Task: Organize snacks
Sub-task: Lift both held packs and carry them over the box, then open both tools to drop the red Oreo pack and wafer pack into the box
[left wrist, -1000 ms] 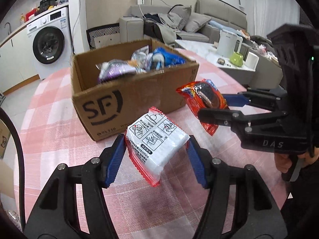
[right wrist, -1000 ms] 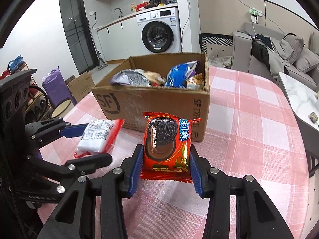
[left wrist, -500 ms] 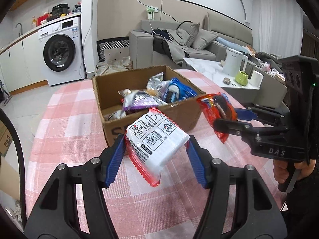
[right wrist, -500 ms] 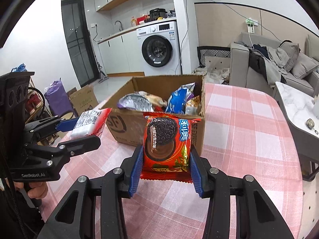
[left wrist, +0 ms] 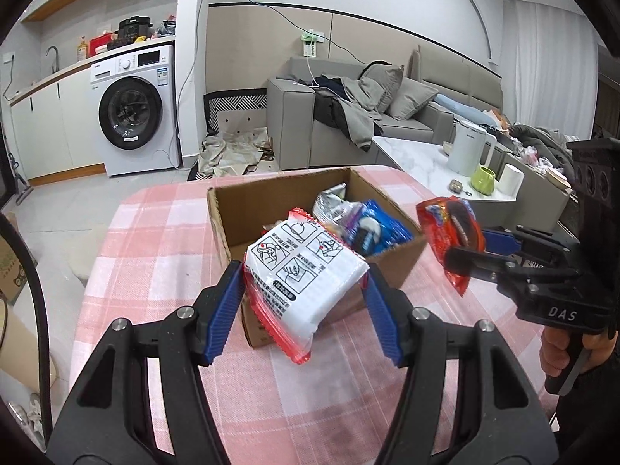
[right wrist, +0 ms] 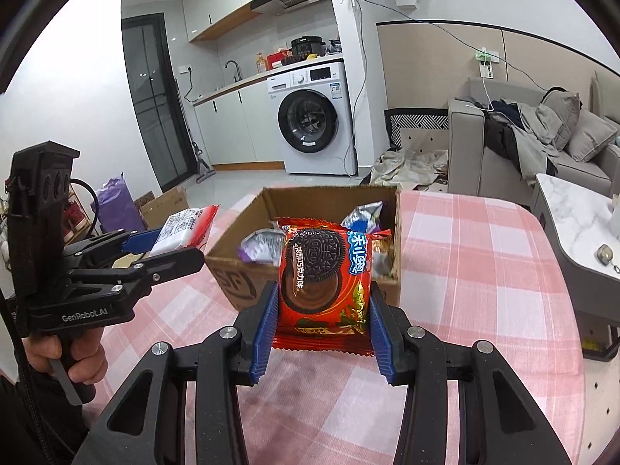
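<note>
My left gripper (left wrist: 304, 312) is shut on a white snack packet with red edges (left wrist: 304, 275), held in the air in front of the cardboard box (left wrist: 391, 267). My right gripper (right wrist: 321, 329) is shut on a red cookie packet (right wrist: 323, 275), also lifted before the box (right wrist: 228, 275). Each gripper shows in the other's view: the right gripper (left wrist: 471, 250) with the red packet (left wrist: 449, 232) to the right, the left gripper (right wrist: 162, 248) with the white packet (right wrist: 184, 226) to the left. Several snack bags (left wrist: 368, 226) lie inside the open box.
The box stands on a table with a pink checked cloth (right wrist: 465, 255). Beyond it are a washing machine (left wrist: 133, 110), a grey sofa (left wrist: 360, 108) and a white marble side table (left wrist: 426, 159) with a kettle and a green cup. A hand (right wrist: 66, 356) grips the left handle.
Both grippers have risen with their packets, so the views now look down into the open box from higher up. Neither grip has altered.
</note>
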